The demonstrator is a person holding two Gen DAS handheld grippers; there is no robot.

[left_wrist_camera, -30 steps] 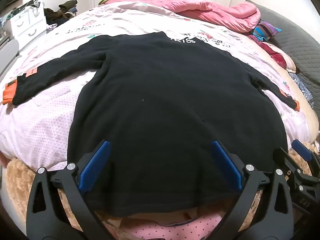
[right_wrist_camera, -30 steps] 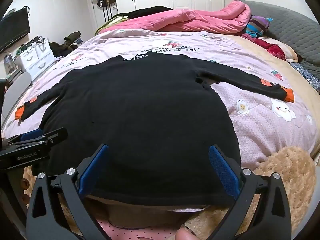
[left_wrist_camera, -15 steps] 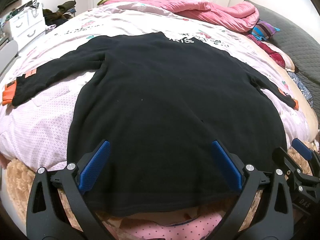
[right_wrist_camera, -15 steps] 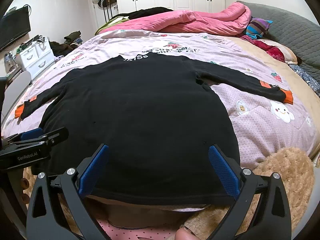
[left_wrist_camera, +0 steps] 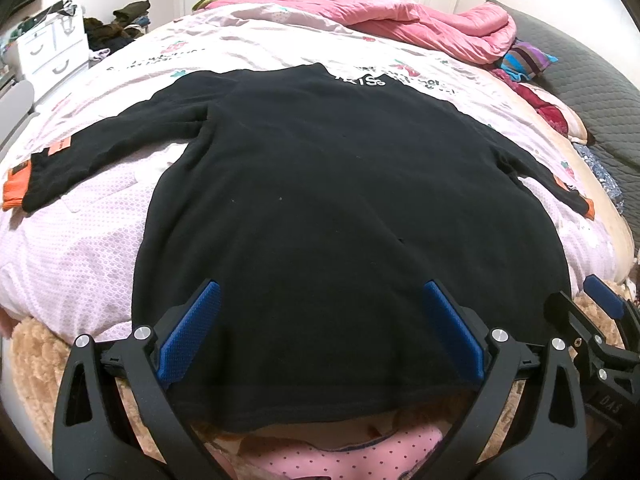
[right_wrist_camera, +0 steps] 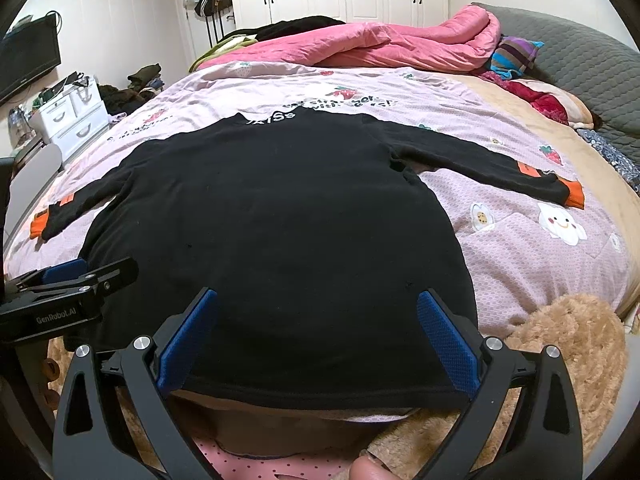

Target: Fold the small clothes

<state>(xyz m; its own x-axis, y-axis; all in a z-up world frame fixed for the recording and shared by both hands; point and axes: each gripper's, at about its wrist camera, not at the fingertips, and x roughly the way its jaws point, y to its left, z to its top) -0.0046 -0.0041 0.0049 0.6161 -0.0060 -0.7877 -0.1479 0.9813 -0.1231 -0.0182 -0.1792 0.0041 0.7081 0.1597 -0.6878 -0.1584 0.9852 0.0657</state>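
A black long-sleeved top point(left_wrist_camera: 332, 200) point(right_wrist_camera: 272, 216) lies flat on the bed, neck away from me, hem at the near edge, both sleeves spread out with orange cuffs point(left_wrist_camera: 16, 186) point(right_wrist_camera: 574, 194). My left gripper point(left_wrist_camera: 320, 300) stands open over the hem's left half, holding nothing. My right gripper point(right_wrist_camera: 318, 308) is open too, over the hem's right half. Each one shows in the other's view: the right gripper point(left_wrist_camera: 600, 320) at the right edge, the left gripper point(right_wrist_camera: 68, 284) at the left edge.
The top rests on a pale pink printed quilt point(right_wrist_camera: 520, 240) over a fluffy tan blanket point(right_wrist_camera: 568, 344). A rumpled pink duvet point(right_wrist_camera: 380, 46) and pillows point(right_wrist_camera: 516, 56) lie at the far end. White drawers point(right_wrist_camera: 68, 120) stand left of the bed. Pink dotted fabric point(left_wrist_camera: 340, 452) shows below the hem.
Both grippers have stayed open and shifted only slightly, the views tilting a little upward. The top has not moved.
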